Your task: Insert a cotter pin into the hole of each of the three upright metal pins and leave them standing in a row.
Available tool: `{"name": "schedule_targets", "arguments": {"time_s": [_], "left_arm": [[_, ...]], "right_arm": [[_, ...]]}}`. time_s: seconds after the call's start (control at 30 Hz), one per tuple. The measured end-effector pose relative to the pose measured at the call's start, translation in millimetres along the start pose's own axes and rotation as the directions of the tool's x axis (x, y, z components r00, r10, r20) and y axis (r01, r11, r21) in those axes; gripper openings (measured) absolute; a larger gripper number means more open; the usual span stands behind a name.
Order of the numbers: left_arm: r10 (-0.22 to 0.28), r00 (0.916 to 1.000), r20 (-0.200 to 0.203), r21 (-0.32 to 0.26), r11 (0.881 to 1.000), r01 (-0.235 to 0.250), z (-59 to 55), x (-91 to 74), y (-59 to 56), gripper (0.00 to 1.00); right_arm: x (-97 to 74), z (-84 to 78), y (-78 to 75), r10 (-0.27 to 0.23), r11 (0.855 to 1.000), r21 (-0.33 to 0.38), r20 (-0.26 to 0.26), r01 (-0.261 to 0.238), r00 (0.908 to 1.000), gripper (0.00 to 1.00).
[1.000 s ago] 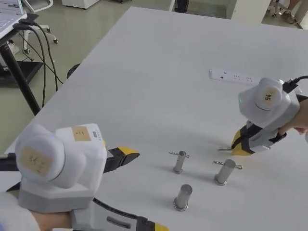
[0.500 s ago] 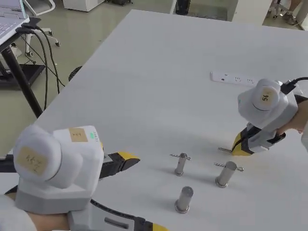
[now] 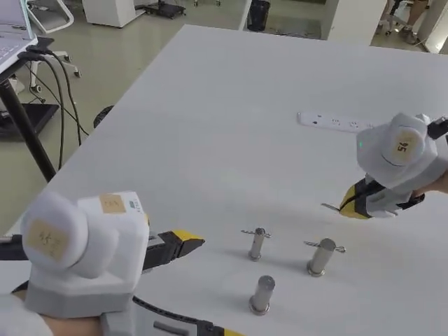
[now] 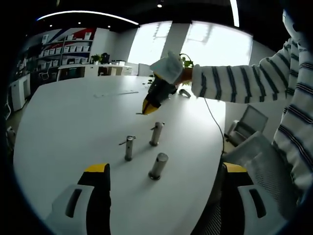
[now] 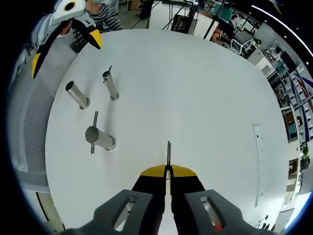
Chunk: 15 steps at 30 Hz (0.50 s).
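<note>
Three upright metal pins stand on the white table (image 3: 210,140). The far-left pin (image 3: 257,243) and the right pin (image 3: 320,256) each have a cotter pin through the top. The near pin (image 3: 262,294) has none. My right gripper (image 3: 346,208) hovers beyond the right pin, shut on a third cotter pin (image 3: 329,207) that points forward from its tips (image 5: 168,154). My left gripper (image 3: 206,287) is open and holds nothing, left of the pins. In the left gripper view the bare pin (image 4: 158,166) stands just ahead of the wide jaws.
A white power strip (image 3: 336,122) lies further back on the table. The table's left edge drops to a floor with a dark stand and cables (image 3: 42,105). A person's striped sleeve (image 4: 244,81) reaches in behind the right gripper.
The right gripper has lifted a little up and away from the right pin, with the cotter pin still in it. The left gripper has hardly moved. The head camera has shifted.
</note>
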State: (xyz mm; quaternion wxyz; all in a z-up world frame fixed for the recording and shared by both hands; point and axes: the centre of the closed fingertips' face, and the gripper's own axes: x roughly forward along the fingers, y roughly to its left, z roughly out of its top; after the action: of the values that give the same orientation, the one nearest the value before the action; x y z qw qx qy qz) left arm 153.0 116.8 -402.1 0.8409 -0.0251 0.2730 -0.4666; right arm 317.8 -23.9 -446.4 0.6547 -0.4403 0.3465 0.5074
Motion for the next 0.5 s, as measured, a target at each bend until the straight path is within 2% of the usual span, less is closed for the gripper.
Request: {"name": "schedule_targets", "arguments": {"time_s": [0.1,0.2,0.27,0.3,0.43,0.5], "left_arm": [[0.003,0.9998,0.02,-0.01,1.0,-0.003,5.5,-0.3,1.7,0.92],[0.005,0.9993,0.038,-0.017,1.0,-0.004,11.7,-1.1,4.1,0.91],[0.005,0.9991,0.041,-0.022,1.0,-0.004,15.1,-0.6,5.8,0.91],[0.005,0.9991,0.042,-0.023,1.0,-0.004,16.1,-0.2,6.5,0.91],[0.007,0.9988,0.047,-0.028,1.0,-0.006,22.6,2.0,9.2,0.89],[0.014,0.9981,0.06,-0.048,0.999,-0.011,27.2,3.5,12.2,0.84]], "right_arm": [[-17.5,4.7,-0.3,-0.05,0.999,-0.008,0.04,0.05,0.998,0.0],[-37.6,13.2,3.4,-0.1,0.995,-0.014,0.091,0.101,0.9908,0.0],[-43.4,16.0,4.1,-0.119,0.992,-0.023,0.104,0.122,0.9874,0.0],[-52.3,20.1,4.8,-0.155,0.987,-0.03,0.122,0.159,0.9804,0.0],[-68.6,31.0,14.7,-0.202,0.978,-0.011,0.178,0.208,0.9629,0.0],[-74.5,38.2,21.5,-0.224,0.971,-0.037,0.22,0.238,0.9494,0.0]]}}
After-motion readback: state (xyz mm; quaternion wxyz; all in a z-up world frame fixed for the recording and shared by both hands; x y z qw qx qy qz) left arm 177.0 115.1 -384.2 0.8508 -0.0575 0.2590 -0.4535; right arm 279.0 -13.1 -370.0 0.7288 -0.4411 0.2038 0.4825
